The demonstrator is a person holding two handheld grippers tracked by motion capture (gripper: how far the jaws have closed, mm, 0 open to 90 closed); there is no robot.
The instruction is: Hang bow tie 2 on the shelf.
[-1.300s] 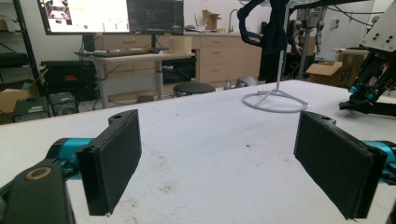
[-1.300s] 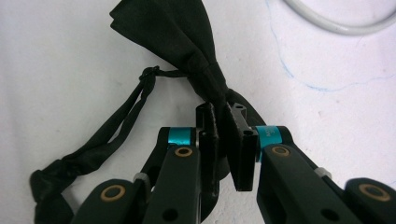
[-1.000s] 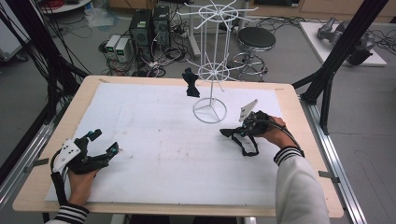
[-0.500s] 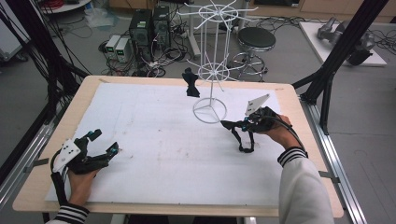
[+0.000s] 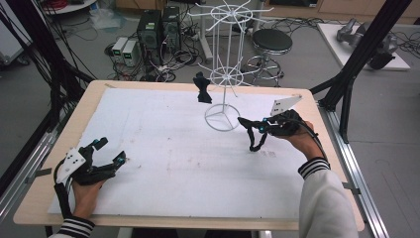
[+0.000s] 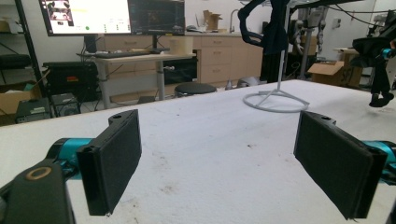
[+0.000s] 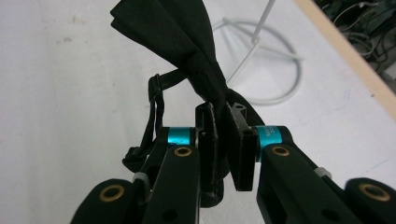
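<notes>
Your right gripper (image 5: 249,124) is at the right of the tabletop (image 5: 163,144), just right of the round base of the white wire rack (image 5: 222,94), raised off the surface. Its fingers (image 7: 240,149) are clamped narrow on a black bow tie (image 7: 177,37), pinched near the knot, with the wings fanning out beyond the fingertips; the thin strap (image 5: 256,141) hangs from the grip, its lower end at or just above the white surface. A second black bow tie (image 5: 202,88) hangs on a low arm of the rack, on its left side. Your left gripper (image 5: 110,152) rests at the near left of the tabletop, well apart from the rack, with its fingers (image 6: 112,163) spread wide and nothing between them.
</notes>
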